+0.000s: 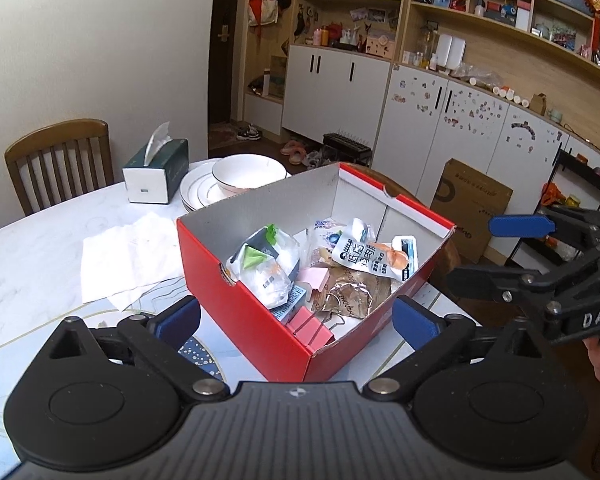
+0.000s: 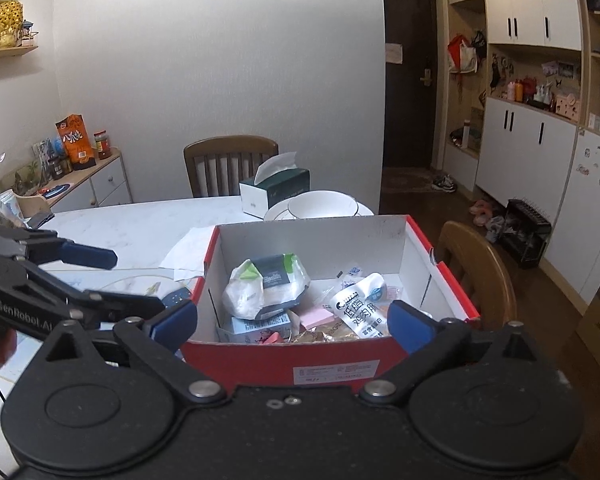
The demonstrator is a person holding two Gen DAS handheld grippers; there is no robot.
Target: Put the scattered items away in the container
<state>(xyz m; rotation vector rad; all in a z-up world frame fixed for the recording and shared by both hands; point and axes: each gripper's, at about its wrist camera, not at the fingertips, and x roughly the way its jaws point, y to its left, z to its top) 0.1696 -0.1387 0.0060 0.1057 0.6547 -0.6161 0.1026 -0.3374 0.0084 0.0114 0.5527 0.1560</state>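
On the marble table [image 1: 32, 264] our left gripper [image 1: 296, 320] and right gripper [image 2: 292, 322] gape empty; nudging the red box [image 1: 244, 300] could slide it off the edge.

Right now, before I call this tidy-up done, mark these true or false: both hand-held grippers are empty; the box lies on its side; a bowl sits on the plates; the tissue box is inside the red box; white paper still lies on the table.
1. Both hand-held grippers are empty: true. The left hand-held gripper and right hand-held gripper stand open.
2. The red box lies on its side: false, it stands upright, open-topped.
3. A bowl sits on the plates: true.
4. The tissue box is inside the red box: false, it stands on the table.
5. White paper lies on the table: true.
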